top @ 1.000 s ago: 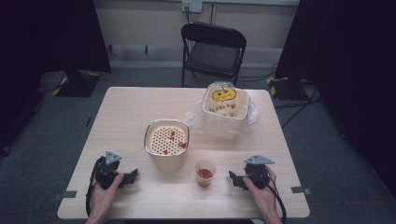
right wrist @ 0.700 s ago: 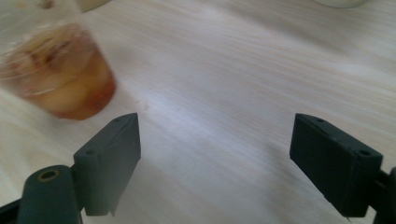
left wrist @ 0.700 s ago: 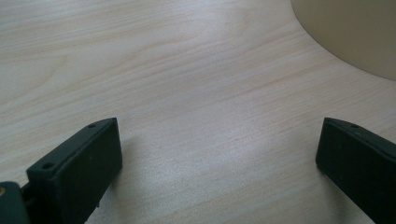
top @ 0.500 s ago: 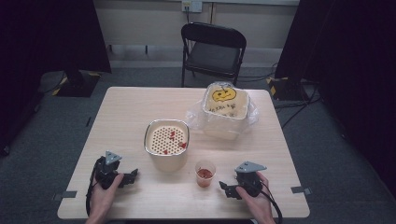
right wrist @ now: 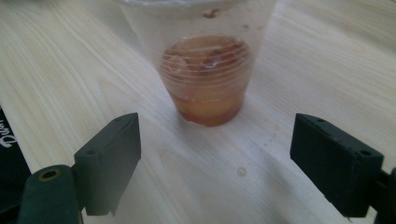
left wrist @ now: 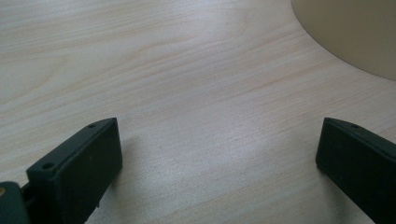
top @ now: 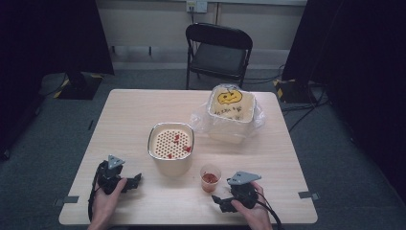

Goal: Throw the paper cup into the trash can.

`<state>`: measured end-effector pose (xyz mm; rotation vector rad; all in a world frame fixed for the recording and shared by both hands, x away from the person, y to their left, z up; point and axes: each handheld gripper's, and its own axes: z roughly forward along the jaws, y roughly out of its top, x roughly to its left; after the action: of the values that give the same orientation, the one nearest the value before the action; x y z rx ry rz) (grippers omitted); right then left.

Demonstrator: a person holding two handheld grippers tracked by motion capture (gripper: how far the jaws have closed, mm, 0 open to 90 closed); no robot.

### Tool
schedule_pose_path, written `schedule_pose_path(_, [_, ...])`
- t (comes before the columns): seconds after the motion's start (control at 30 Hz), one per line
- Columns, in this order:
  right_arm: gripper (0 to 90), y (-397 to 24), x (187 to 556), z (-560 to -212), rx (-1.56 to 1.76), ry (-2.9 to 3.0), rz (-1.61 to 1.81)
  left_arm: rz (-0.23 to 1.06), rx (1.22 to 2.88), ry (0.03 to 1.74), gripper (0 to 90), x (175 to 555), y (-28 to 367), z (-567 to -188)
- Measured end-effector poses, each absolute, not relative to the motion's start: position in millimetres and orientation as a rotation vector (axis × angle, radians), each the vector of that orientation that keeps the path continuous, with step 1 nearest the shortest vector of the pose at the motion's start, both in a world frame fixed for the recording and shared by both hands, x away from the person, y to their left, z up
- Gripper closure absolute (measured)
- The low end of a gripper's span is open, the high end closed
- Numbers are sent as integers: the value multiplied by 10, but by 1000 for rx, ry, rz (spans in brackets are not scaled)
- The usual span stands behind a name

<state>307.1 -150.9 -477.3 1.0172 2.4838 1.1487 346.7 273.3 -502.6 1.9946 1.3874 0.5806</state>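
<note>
The right claw [top: 221, 201] has slid back toward the bench [top: 129, 110] edge, jaws spread wide, facing the small clear plastic cup [top: 210, 178] of red sauce just ahead. The left claw [top: 135, 180] rests open beside the steel perforated container [top: 171, 148] holding red bits.
</note>
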Motion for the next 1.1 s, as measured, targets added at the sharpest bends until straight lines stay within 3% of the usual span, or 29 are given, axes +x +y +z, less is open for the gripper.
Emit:
schedule_pose_path(0.63, [143,-1257,3278,-4737,973,2454,1219,581,1995,1387,0,3467,2732,-5026])
schedule_pose_path(0.77, [169,-1209,3348,-4733,951,2451,1210,580,1995,1387,0,3467,2733,-5026])
schedule_pose_path(0.9, [228,-1177,3409,-4739,960,2460,1233,580,1995,1387,0,3467,2733,-5026])
schedule_pose_path(0.93, [291,-1150,3413,-4742,948,2462,1238,580,1995,1387,0,3467,2733,-5026])
schedule_pose_path(1.1, [335,-1114,3441,-4739,956,2453,1250,581,1995,1388,0,3467,2732,-5026])
